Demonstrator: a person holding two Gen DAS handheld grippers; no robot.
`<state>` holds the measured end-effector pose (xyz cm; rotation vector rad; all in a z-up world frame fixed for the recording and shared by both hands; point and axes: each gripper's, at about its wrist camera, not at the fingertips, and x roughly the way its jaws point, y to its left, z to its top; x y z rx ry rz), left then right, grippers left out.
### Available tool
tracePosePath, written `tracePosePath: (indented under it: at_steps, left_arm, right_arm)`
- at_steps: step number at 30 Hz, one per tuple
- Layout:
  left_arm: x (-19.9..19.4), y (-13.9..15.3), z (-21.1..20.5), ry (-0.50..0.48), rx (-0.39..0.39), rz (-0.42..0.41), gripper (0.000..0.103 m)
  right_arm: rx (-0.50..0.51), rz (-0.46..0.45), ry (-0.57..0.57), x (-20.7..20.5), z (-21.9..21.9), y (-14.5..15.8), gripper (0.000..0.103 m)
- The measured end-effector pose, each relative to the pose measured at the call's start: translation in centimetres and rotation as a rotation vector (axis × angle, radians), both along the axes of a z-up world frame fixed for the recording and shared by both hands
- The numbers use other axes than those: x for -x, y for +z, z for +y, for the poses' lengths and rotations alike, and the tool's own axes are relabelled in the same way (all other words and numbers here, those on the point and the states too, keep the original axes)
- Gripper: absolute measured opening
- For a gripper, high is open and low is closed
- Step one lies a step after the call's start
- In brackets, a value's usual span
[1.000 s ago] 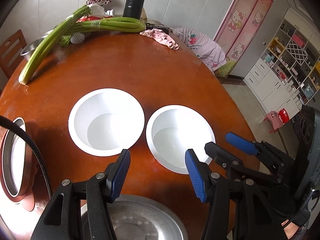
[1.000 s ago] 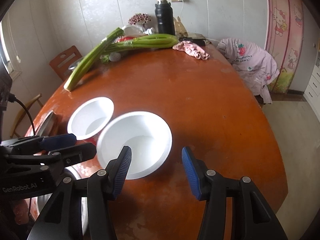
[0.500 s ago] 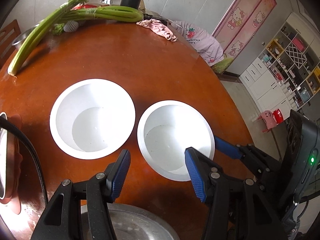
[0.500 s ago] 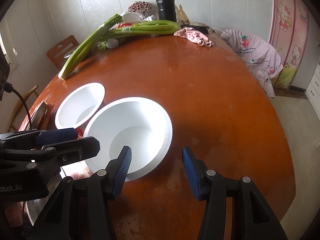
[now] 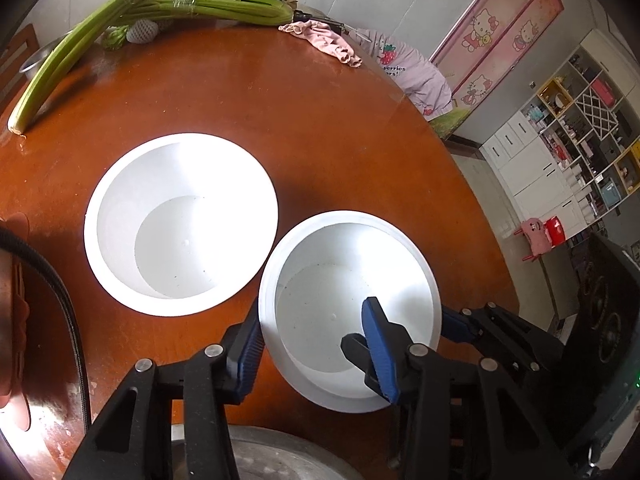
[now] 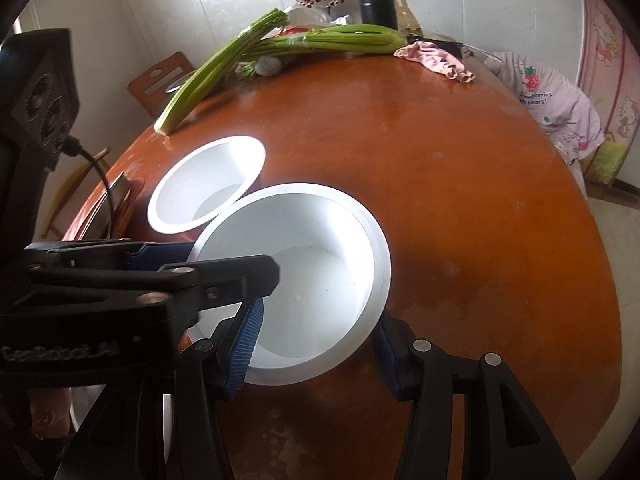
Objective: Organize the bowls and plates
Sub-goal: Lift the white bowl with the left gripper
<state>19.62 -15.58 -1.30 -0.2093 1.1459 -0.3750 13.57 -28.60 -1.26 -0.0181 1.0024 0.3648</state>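
Table [image 5: 320,120]: round, reddish wood, bare across the middle; celery [image 5: 224,6] and a pink cloth [image 5: 320,38] along the far edge.
Left bowl [image 5: 180,224]: white, empty, flat on the wood, untouched, its rim almost meeting its neighbour's.
Right bowl [image 5: 348,280]: white, empty, the task's thing in hand; just beside the left bowl, on the side nearer the grippers, now caught between two sets of fingers.
Metal plate [image 5: 280,460]: at the near edge under the left gripper, only partly in view.
Left gripper [image 5: 316,352]: astride the right bowl's near-left rim, one pad outside against the wall, the other inside above the floor; jaws just been closing, with the wall between them, yet still apart, the inner pad clear of the wall.
Right gripper [image 6: 316,352]: astride the near-right rim, one finger inside, one outside; jaws apart, no clamp seen on the wall.
Just changed: a second ago both pairs of jaws hung short of the bowl with nothing between them; now lower and further in, each straddling the rim from its own side.
Meaning for the task: approach done, grip not yet made; probably a two-sided lift next, to nest this bowl into the left one.
Risk: slick, thick wall; uneven closing likely to tip or skate the bowl.
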Motion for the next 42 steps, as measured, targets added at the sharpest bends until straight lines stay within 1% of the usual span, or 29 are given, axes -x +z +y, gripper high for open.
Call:
tracePosePath:
  at_steps: [2, 4, 16, 30, 42]
  left_arm:
    - [0.0, 0.0, 0.0, -0.002, -0.008, -0.005, 0.039]
    - [0.1, 0.2, 0.1, -0.006, 0.000, -0.012, 0.038]
    - [1.5, 2.2, 0.0, -0.017, 0.022, -0.082, 0.038]
    - [2.7, 3.5, 0.0, -0.026, 0.025, -0.115, 0.038]
    - [4.3, 5.4, -0.3, -0.045, 0.028, -0.182, 0.038]
  right_arm:
    - [0.001, 0.003, -0.002, 0.1, 0.1, 0.0, 0.054]
    - [0.001, 0.007, -0.007, 0.2, 0.0, 0.0, 0.054]
    - [0.016, -0.052, -0.020, 1.4, -0.1, 1.9, 0.055]
    - [0.040, -0.095, -0.014, 2.9, 0.3, 3.1, 0.055]
    - [0.050, -0.153, -0.026, 4.5, 0.0, 4.8, 0.055]
